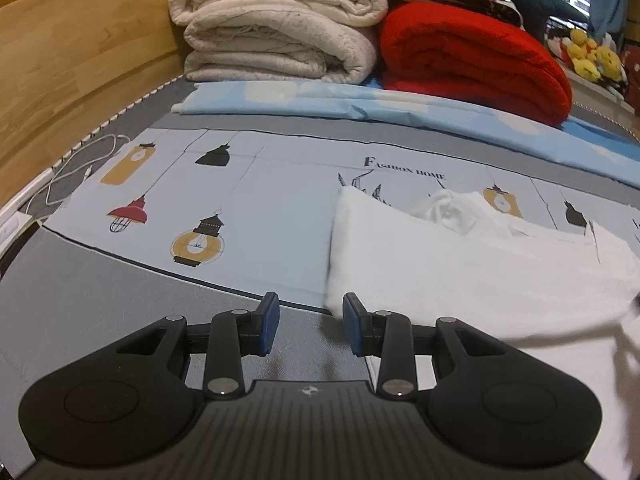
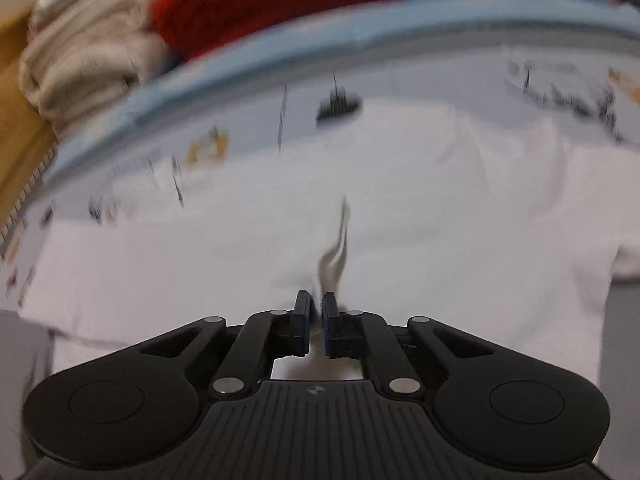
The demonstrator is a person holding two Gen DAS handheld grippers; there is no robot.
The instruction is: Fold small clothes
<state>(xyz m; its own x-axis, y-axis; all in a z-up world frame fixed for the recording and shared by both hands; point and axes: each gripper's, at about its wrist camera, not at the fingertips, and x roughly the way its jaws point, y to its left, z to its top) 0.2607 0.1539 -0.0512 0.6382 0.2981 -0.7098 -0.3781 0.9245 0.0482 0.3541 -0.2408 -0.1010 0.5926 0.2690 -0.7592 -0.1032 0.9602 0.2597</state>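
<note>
A white garment [image 1: 460, 272] lies spread on the lamp-printed sheet [image 1: 248, 200], to the right in the left wrist view. My left gripper [image 1: 310, 308] is open and empty, low over the bed, with its right finger at the garment's left edge. In the right wrist view, which is blurred by motion, the same white garment [image 2: 280, 220] fills the middle. My right gripper [image 2: 316, 306] is shut on a pinch of its fabric, and a raised crease runs forward from the fingertips.
Folded cream quilts [image 1: 276, 24] and a red blanket [image 1: 476, 56] are stacked at the back, on a blue cloth [image 1: 360, 108]. A wooden bed board [image 1: 72, 64] runs along the left. A white cable [image 1: 76, 172] lies by the left edge. Plush toys [image 1: 592, 56] sit far right.
</note>
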